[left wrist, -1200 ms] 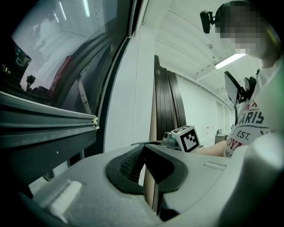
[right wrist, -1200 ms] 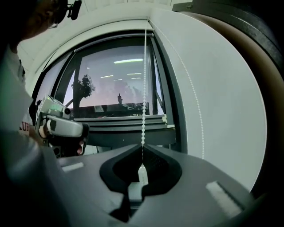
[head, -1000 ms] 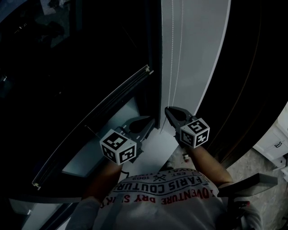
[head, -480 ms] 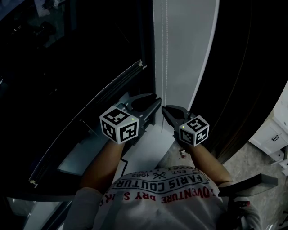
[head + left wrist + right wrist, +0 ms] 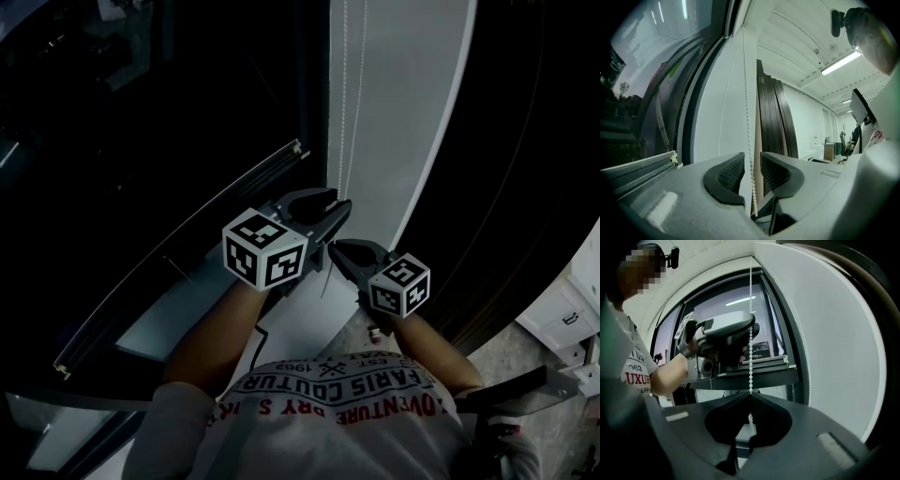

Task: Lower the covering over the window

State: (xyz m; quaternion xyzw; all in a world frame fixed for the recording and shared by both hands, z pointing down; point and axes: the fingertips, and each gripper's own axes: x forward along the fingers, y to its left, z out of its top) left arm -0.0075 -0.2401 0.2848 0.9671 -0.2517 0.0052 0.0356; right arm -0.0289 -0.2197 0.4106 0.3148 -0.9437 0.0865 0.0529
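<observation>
left gripper: jaws opening, bead chain hangs loose between them, likely to regrip.
right gripper: clamped on bead chain just below left gripper, keeps it taut.

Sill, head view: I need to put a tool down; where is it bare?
Bare: the pale sill between the blind's bottom rail and the person's left forearm. Crowded: by the bead chain, where the left gripper, jaws opening around it, and the right gripper, clamped on it, meet.
</observation>
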